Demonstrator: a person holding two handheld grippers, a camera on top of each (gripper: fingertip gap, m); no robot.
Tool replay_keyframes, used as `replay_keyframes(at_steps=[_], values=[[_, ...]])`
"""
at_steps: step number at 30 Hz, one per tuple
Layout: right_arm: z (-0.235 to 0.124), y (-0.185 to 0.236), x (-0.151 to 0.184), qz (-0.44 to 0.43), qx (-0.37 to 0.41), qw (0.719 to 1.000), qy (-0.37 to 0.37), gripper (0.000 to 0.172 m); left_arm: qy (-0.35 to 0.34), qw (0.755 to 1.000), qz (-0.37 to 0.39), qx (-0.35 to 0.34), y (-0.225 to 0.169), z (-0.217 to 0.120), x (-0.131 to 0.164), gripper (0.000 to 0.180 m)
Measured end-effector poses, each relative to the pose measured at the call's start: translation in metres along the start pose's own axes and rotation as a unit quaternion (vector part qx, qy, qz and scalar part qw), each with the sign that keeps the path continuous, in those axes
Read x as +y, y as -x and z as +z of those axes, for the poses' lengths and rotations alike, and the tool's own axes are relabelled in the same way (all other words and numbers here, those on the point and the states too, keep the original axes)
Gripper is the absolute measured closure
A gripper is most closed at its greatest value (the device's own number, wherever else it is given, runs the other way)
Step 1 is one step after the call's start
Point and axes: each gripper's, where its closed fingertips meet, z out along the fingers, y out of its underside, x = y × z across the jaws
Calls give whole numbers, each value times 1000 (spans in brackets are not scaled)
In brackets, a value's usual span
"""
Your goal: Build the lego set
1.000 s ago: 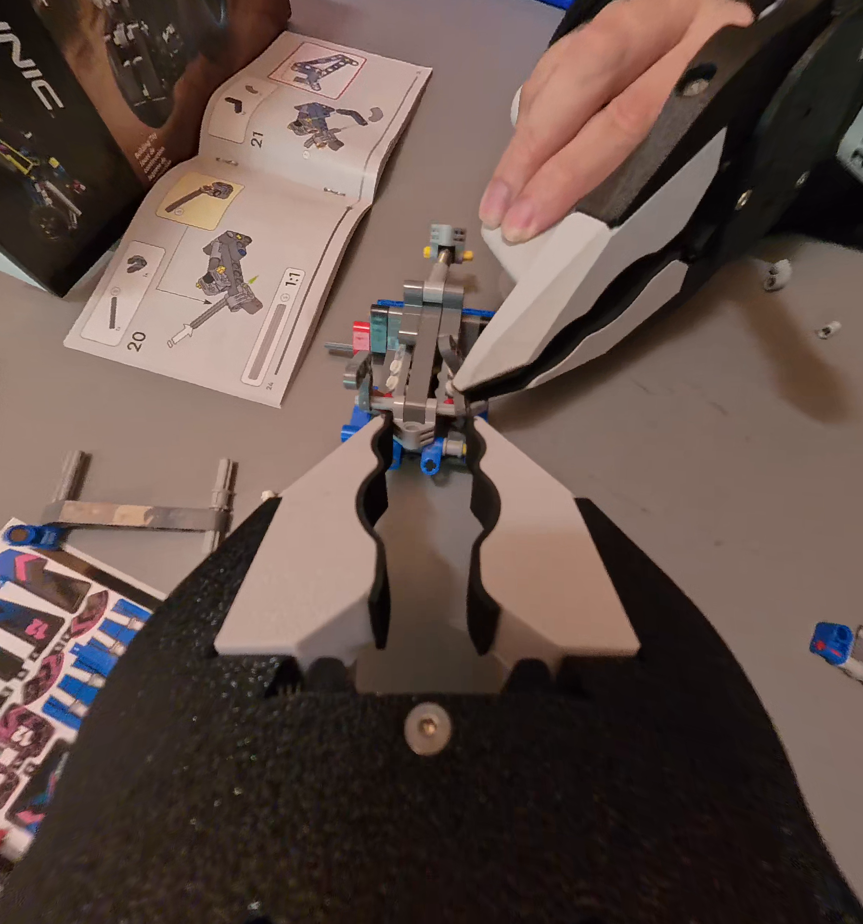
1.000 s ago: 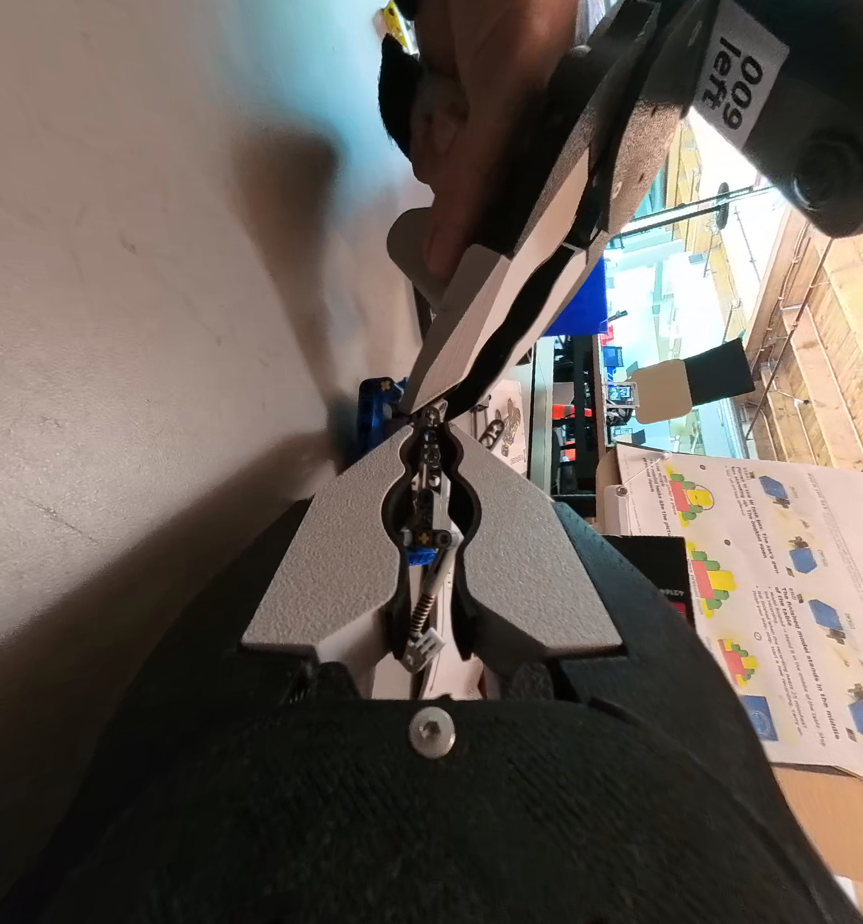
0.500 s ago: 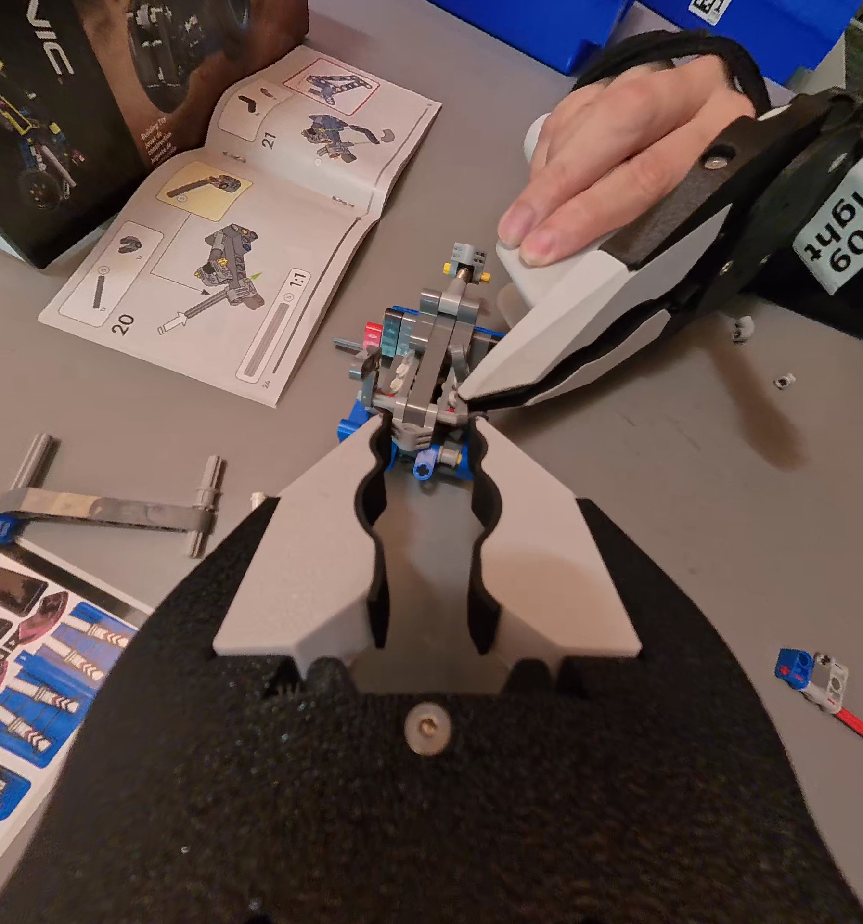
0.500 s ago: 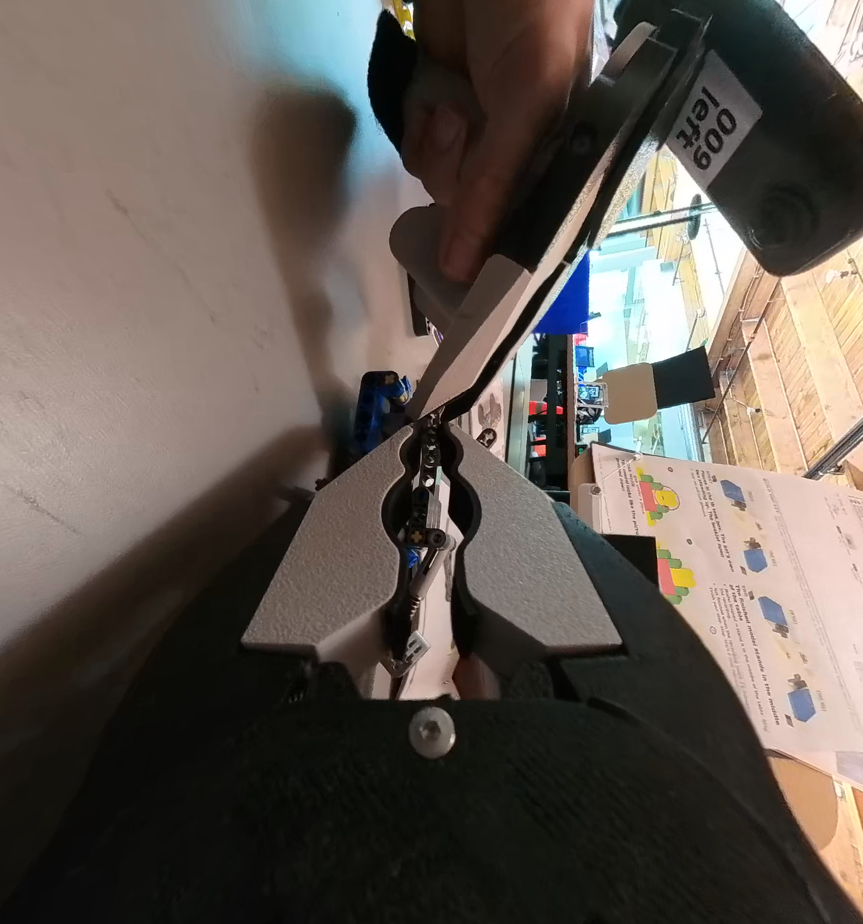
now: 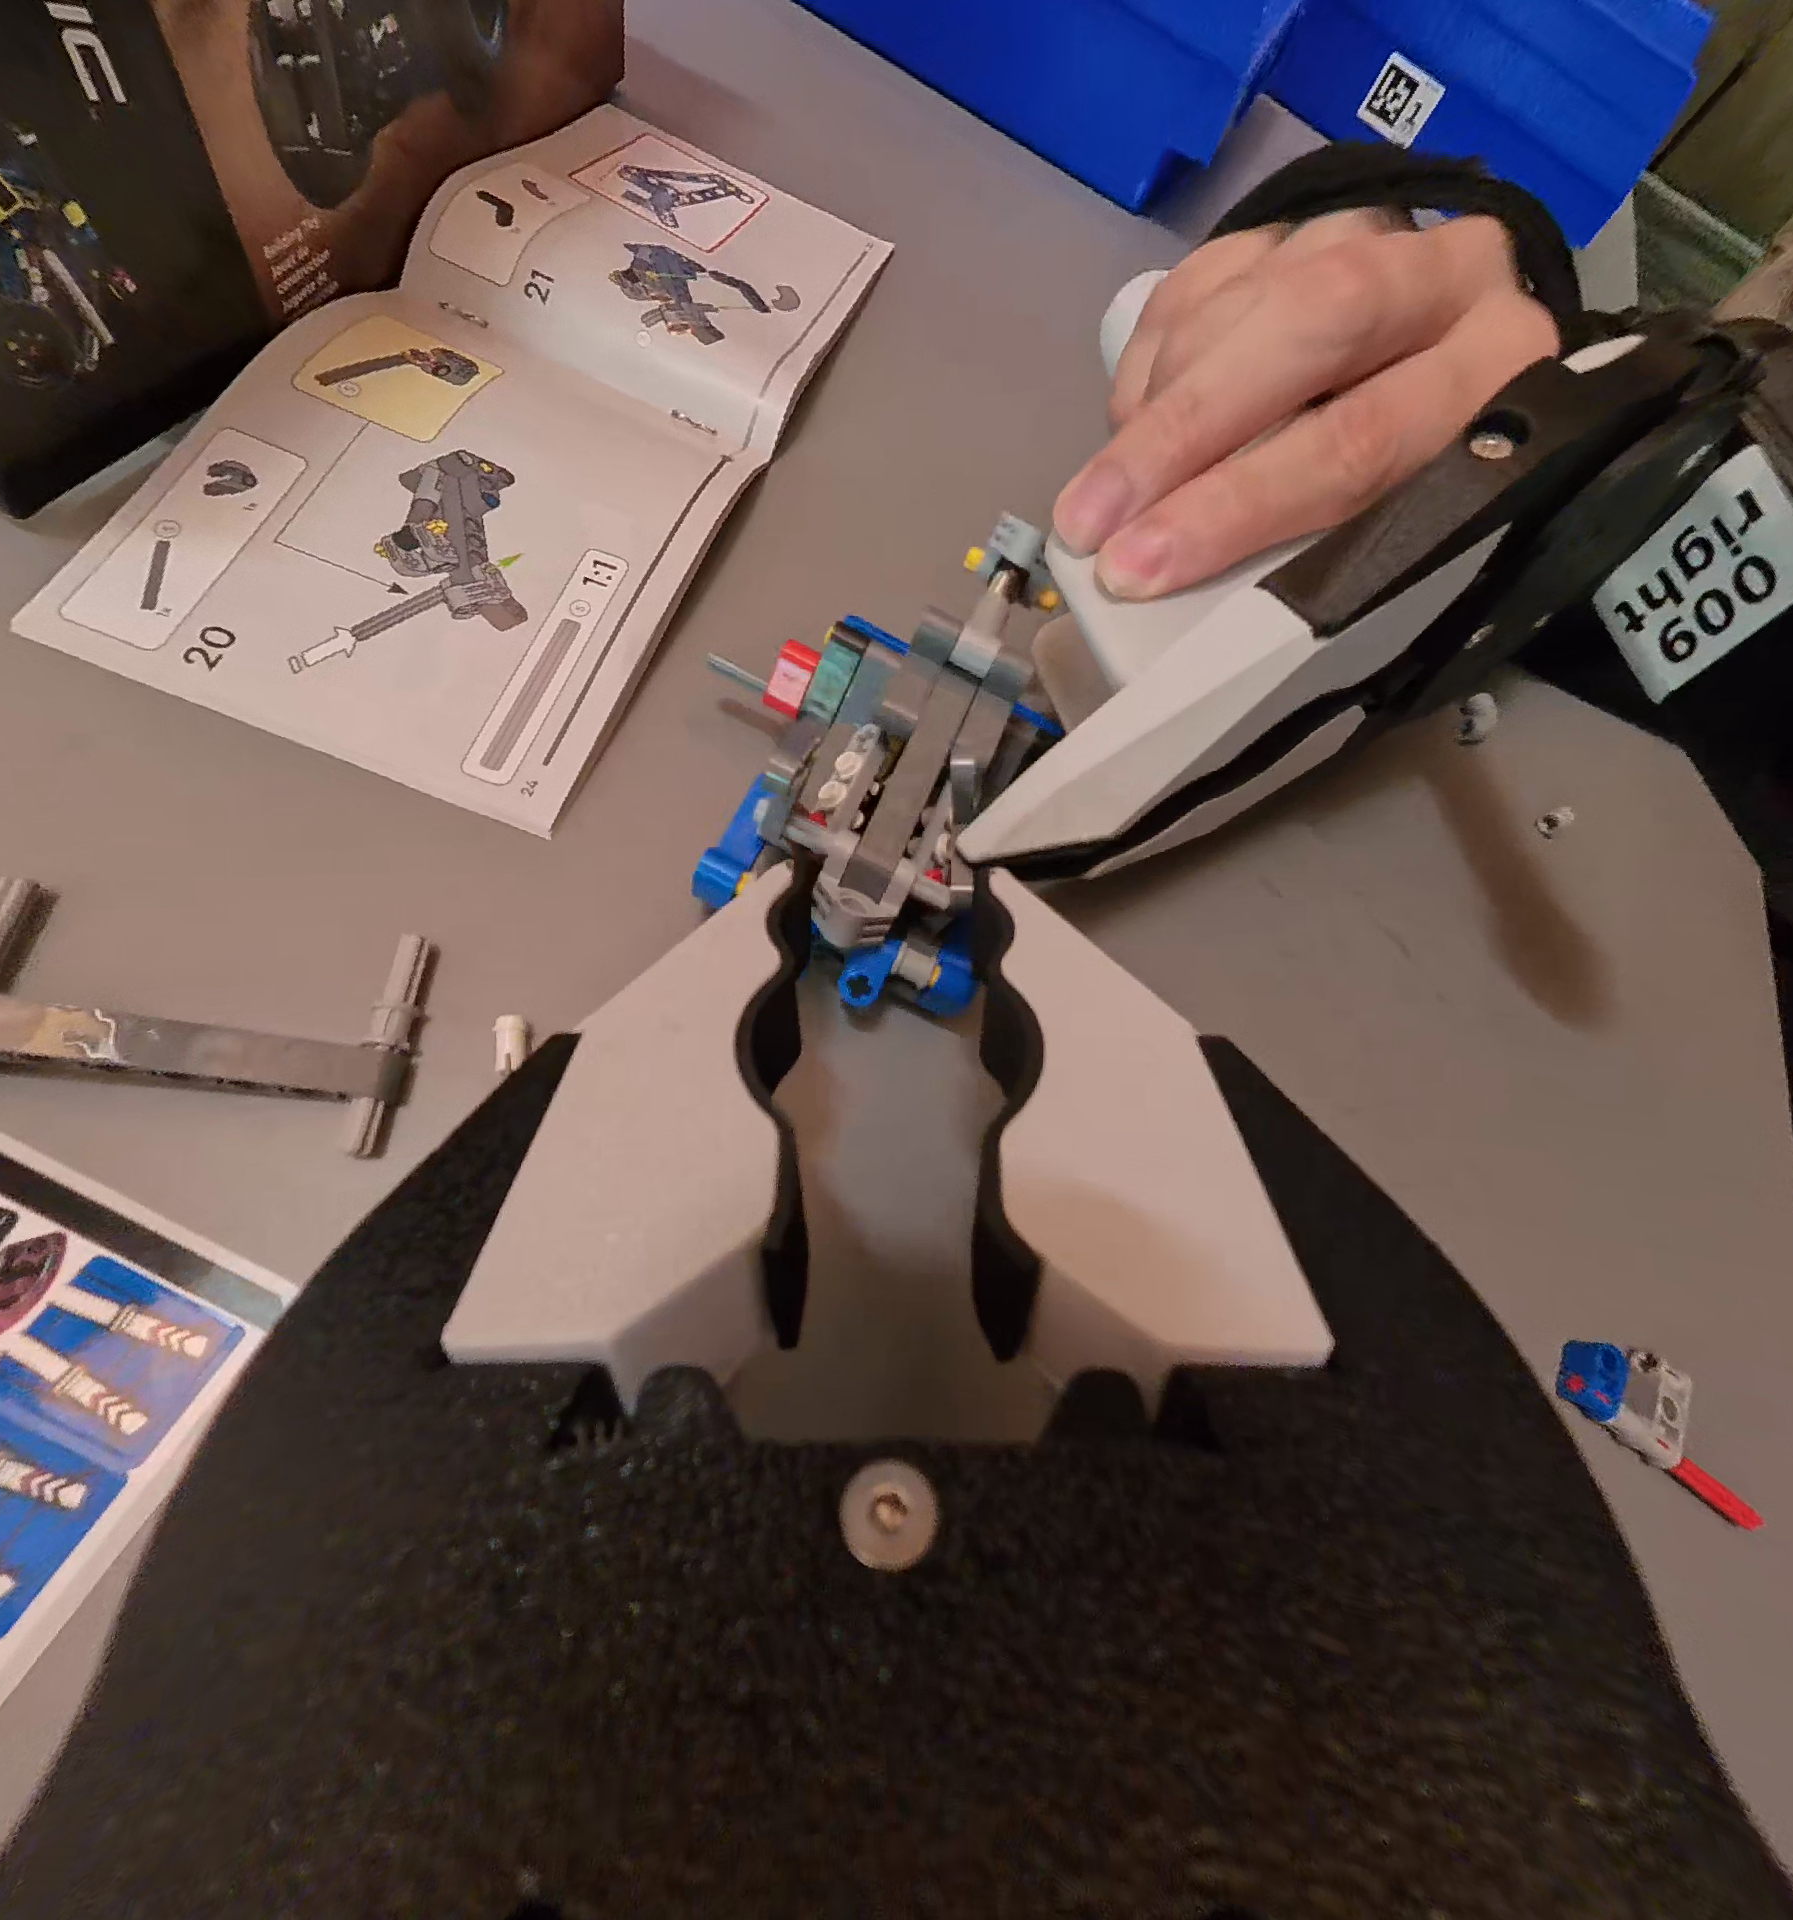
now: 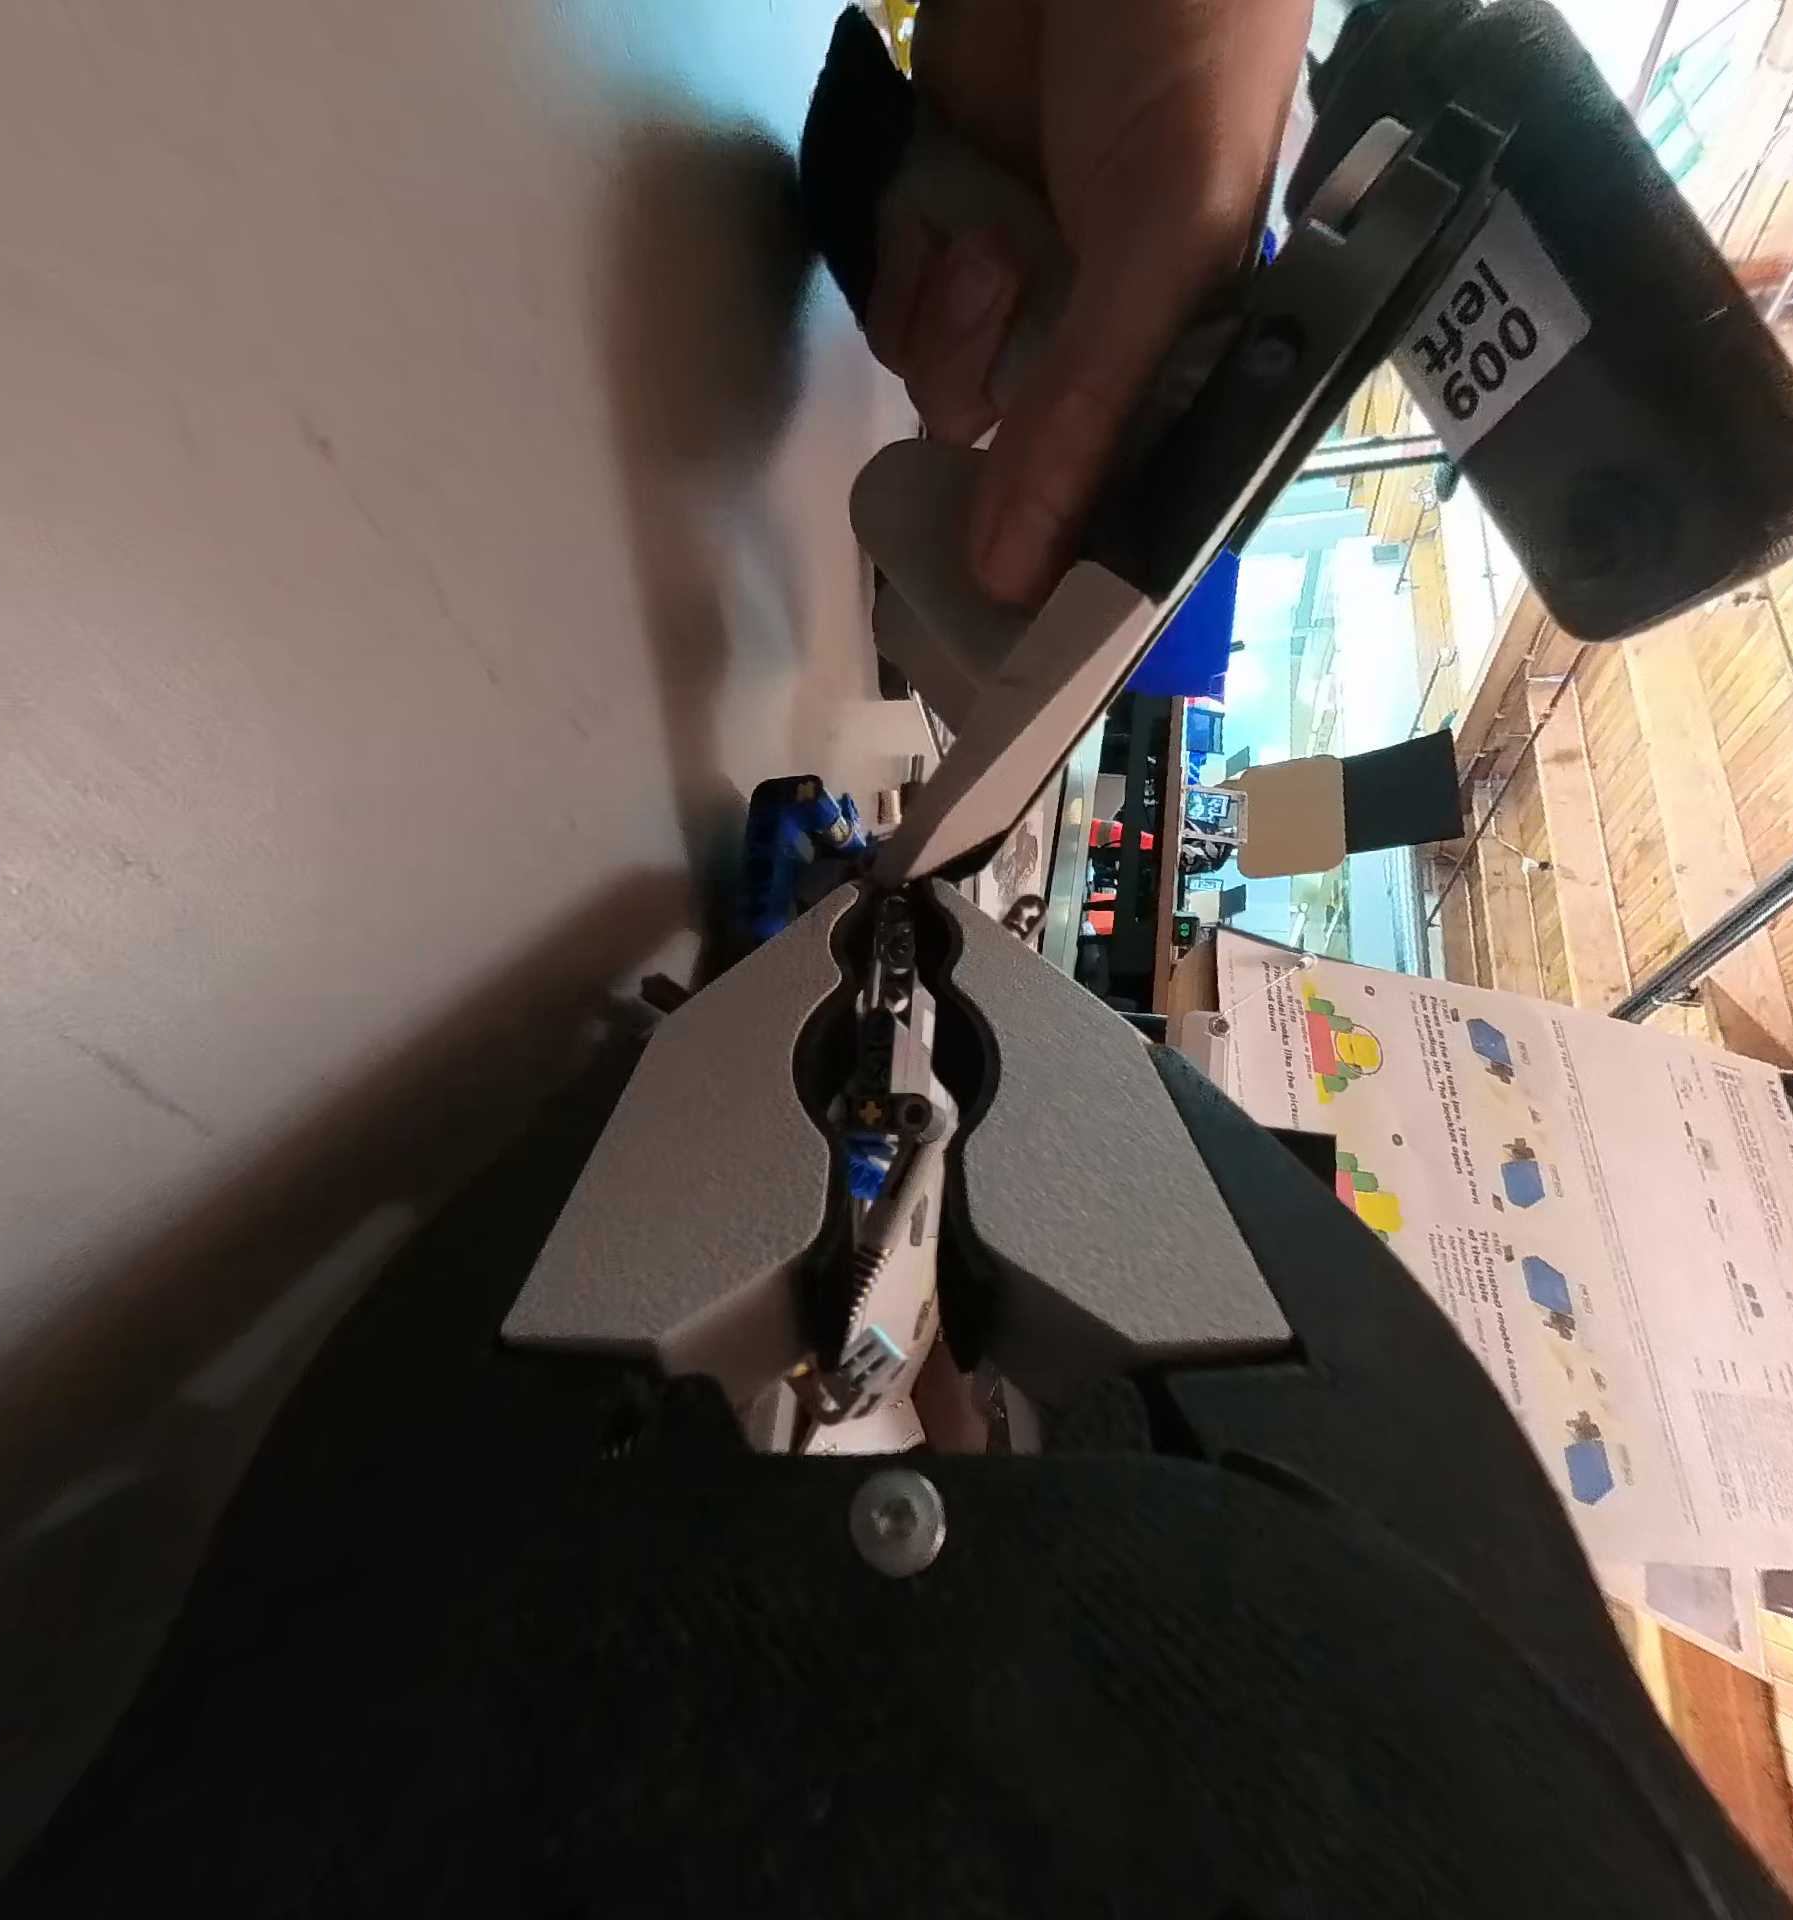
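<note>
A small brick assembly (image 5: 902, 769) of grey beams on blue parts stands on the grey table (image 5: 1391, 1039). My left gripper (image 5: 884, 883) is shut on its near end, one pad on each side. My right gripper (image 5: 970, 850) comes in from the right with a hand on it. Its tips are closed on a thin part at the assembly's right edge. In the right wrist view my right gripper (image 6: 897, 914) is nearly closed on a thin dark beam (image 6: 892, 997). The left gripper's fingertips (image 6: 933, 831) meet it from above, next to the blue part (image 6: 798, 831).
An open instruction booklet (image 5: 476, 457) and a dark box (image 5: 92, 208) lie at the far left. A sticker sheet (image 5: 40, 1382), a grey beam with axles (image 5: 196, 1060) and a white pin (image 5: 507, 1039) lie at the left. A small blue, white and red piece (image 5: 1630, 1403) lies at the right. Blue bins (image 5: 1079, 83) stand behind. My left and right fingertips are right by each other.
Both grippers keep their hold on the assembly. The assembly has leaned to the right in the left wrist view. The left gripper stands steeper in the right wrist view.
</note>
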Motion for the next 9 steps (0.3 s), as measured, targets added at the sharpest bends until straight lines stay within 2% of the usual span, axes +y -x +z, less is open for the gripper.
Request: replay_keyframes(at_steps=[9], values=[[3,1,1,-9,1,1000,16,167,3,1000,25,-5,1,-2,2,154]])
